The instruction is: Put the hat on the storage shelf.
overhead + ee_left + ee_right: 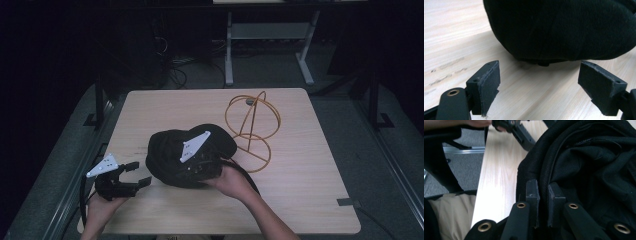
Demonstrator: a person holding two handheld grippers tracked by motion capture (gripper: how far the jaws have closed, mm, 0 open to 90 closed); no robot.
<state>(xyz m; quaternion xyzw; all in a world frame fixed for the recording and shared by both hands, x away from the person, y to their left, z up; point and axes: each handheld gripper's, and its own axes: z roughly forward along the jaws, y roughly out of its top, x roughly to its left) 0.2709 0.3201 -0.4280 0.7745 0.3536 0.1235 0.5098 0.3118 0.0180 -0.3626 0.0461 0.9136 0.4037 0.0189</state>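
Pale wood-grain table [300, 200] fills the middle of the high view, squarish, with rounded corners and a few faint dark scuffs on its left half. Grey carpet lies around it, and the room behind is dark, with cables on the floor and the white legs of another desk [229, 55] at the far side. A small piece of grey tape [347, 202] sits at the right edge near the front.

At the front left, the left gripper [138, 175] is held just above the table, its jaws spread wide with nothing between them; the left gripper view shows both pads [489, 82] apart over bare wood, facing the hat's rounded side, which is near but not touched. Its cable [82, 197] trails off the table's front left edge.

Just right of it, in the middle of the table, lies the black hat [167, 150], a soft crumpled fabric shape resting on the wood. The right gripper [543, 195] is pressed against the hat's near right side, and in the right gripper view its jaws are clamped on a thick folded rim of the fabric, pads nearly together with cloth between. The right hand [231, 181] lies behind it.

Further right and slightly back stands an orange wire stand [252, 127], a round hoop on a ring base, just beside the hat, with its base close to the right hand.
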